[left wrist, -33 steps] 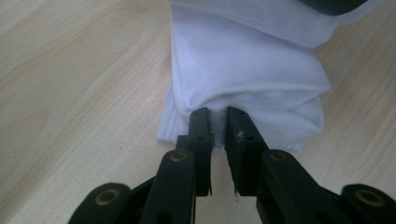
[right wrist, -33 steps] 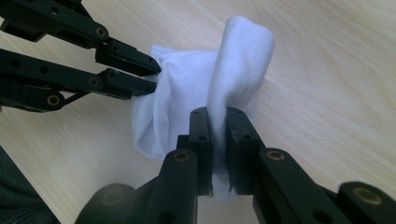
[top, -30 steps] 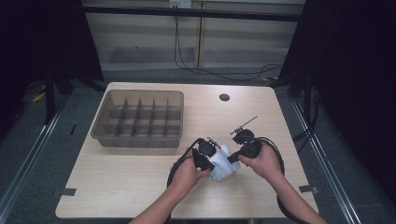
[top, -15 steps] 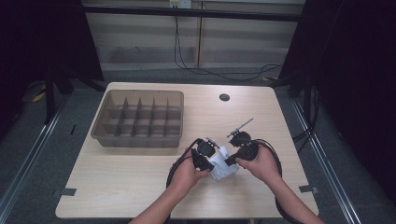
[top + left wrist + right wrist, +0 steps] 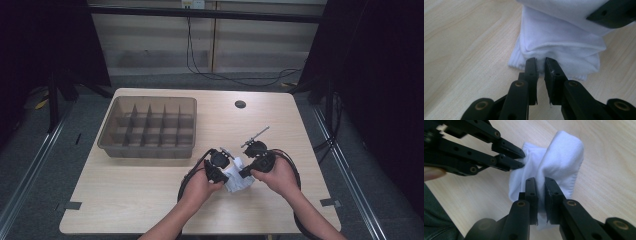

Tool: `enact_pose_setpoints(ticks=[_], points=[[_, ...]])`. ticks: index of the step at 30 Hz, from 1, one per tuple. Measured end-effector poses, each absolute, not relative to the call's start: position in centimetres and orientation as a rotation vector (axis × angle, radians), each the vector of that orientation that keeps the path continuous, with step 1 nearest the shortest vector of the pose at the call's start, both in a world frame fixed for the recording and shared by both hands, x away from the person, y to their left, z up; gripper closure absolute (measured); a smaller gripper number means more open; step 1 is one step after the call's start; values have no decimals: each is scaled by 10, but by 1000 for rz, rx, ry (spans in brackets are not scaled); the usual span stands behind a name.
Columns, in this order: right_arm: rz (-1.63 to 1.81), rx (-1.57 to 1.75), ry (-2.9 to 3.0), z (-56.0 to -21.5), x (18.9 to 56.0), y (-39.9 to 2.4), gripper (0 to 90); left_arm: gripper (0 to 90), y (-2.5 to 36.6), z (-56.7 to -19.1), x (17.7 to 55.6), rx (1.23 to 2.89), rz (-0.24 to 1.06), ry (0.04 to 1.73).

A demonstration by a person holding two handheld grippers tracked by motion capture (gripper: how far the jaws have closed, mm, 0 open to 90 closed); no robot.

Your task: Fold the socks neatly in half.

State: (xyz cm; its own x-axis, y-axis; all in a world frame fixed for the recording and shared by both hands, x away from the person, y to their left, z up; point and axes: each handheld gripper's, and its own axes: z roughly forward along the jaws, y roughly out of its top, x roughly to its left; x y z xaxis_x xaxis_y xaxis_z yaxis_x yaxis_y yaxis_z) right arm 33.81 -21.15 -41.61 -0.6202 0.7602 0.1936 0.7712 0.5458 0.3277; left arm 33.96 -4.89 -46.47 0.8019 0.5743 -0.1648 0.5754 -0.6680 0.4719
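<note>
Pale wooden tabletop (image 5: 150,200) carries a white cloth (image 5: 237,177) toward 5 o'clock — bunched between both grippers. Left gripper (image 5: 541,65) is nearly closed, pinching a fold at the cloth's edge; right gripper (image 5: 541,185) clamps another fold. A brown divided tray (image 5: 105,142) sits at 10 o'clock.

A brown divided tray (image 5: 148,128) is sitting empty on the tabletop (image 5: 125,195), toward its far left. A round black grommet hole (image 5: 240,104) is lying well right of the tray, near the far edge.
</note>
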Motion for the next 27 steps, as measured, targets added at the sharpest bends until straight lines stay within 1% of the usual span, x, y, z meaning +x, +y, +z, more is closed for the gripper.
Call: enact_pose_setpoints(ticks=[5,15,23,27], points=[[-656,-1337,-2719,-408,336,-212,826,805,-49,-466,339,2463,-1,856],[-592,-1309,-2699,-435,335,-201,825,792,-46,-467,340,2450,-14,885],[-569,-1301,-2704,-442,336,-197,821,732,-34,-462,342,2430,-13,905],[-549,-1301,-2717,-445,335,-195,816,723,-28,-459,343,2435,-3,901]])
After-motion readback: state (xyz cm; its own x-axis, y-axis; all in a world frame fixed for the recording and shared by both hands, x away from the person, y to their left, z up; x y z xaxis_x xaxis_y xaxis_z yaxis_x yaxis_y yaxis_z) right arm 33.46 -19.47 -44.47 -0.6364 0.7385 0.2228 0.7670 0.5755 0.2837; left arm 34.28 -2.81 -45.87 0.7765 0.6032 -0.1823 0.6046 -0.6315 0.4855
